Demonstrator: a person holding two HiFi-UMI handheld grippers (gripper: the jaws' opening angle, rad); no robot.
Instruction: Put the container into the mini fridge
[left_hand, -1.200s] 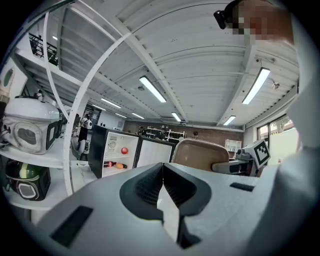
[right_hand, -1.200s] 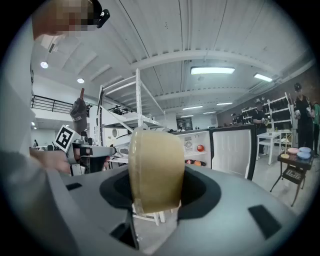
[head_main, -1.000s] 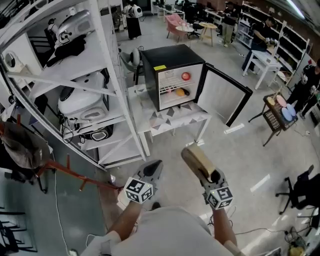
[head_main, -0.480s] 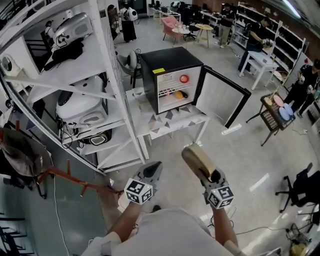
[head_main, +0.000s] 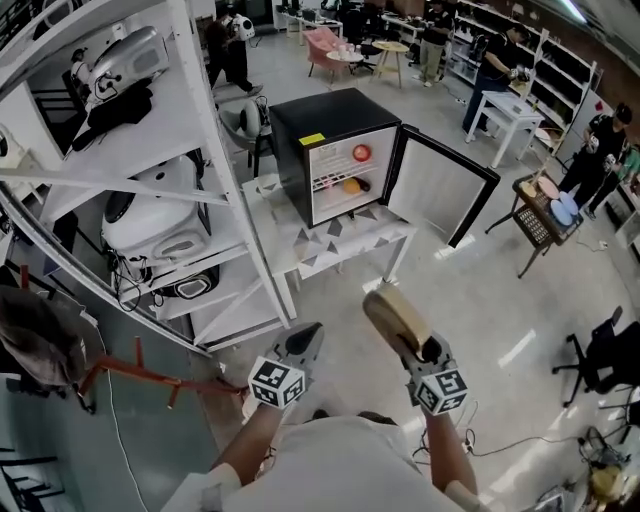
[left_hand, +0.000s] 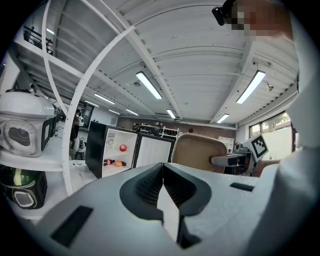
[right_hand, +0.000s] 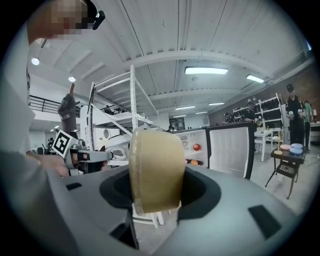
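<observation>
A large workshop floor is stretching ahead, with a white shelving rack (head_main: 150, 200) standing at the left and people working at benches in the far background. The mini fridge (head_main: 335, 150), black-cased, is sitting on a small white table (head_main: 345, 240) beside the rack. Its door (head_main: 440, 190) is hanging wide open to the right. Inside, a red round item (head_main: 361, 152) is lying on an upper shelf and an orange item (head_main: 351, 185) on a lower one.

The right gripper (head_main: 412, 345) is clamping the container (head_main: 393, 315), a tan rounded piece standing on edge between the jaws; both pads are pressing on its sides. The container is being held in the air, well apart from the fridge and pointing toward it.

The left gripper (head_main: 305, 338) is carrying nothing. Its jaws are meeting tip to tip, with only a narrow slit showing lower down. It is hanging beside the right gripper, at about the same height.
</observation>
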